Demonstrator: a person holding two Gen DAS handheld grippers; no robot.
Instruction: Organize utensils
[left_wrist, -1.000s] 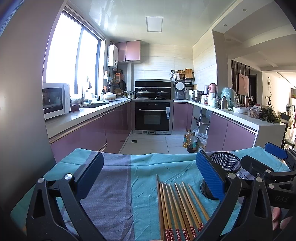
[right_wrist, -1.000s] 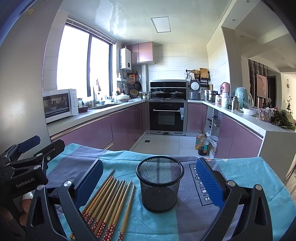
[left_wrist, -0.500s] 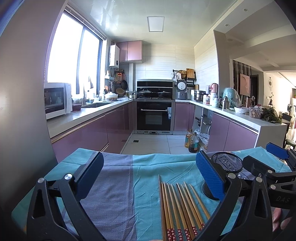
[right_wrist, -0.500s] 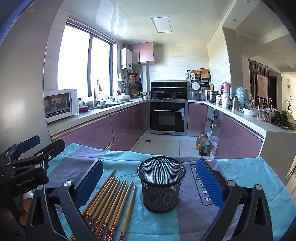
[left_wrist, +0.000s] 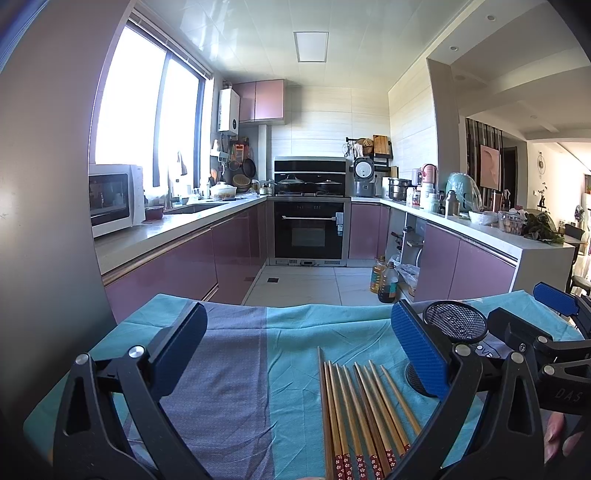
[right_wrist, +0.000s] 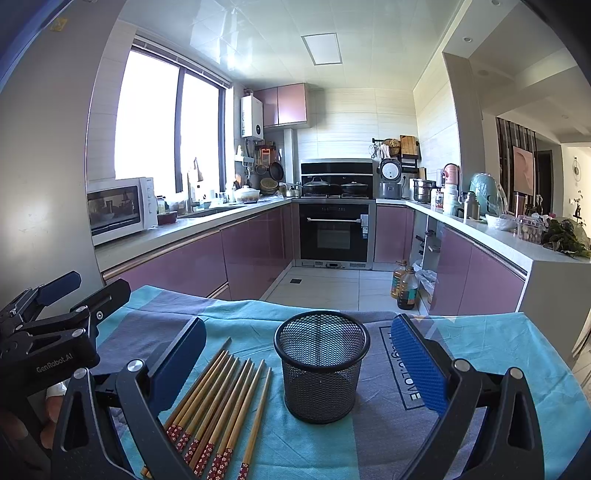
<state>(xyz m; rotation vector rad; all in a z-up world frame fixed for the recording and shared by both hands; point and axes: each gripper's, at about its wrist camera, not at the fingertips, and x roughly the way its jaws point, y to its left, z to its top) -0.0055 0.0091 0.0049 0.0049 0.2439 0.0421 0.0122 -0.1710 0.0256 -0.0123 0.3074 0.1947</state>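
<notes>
Wooden chopsticks (right_wrist: 218, 410) flat, side by side on cloth; black mesh cup (right_wrist: 321, 365) upright just right

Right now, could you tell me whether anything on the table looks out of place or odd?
Nothing is spilled or damaged. The chopsticks lie loose in a row on the cloth beside the upright mesh cup, which looks empty. Both claws are open and hold nothing.

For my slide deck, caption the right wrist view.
Open right gripper faces an empty mesh cup beside chopsticks.
</notes>
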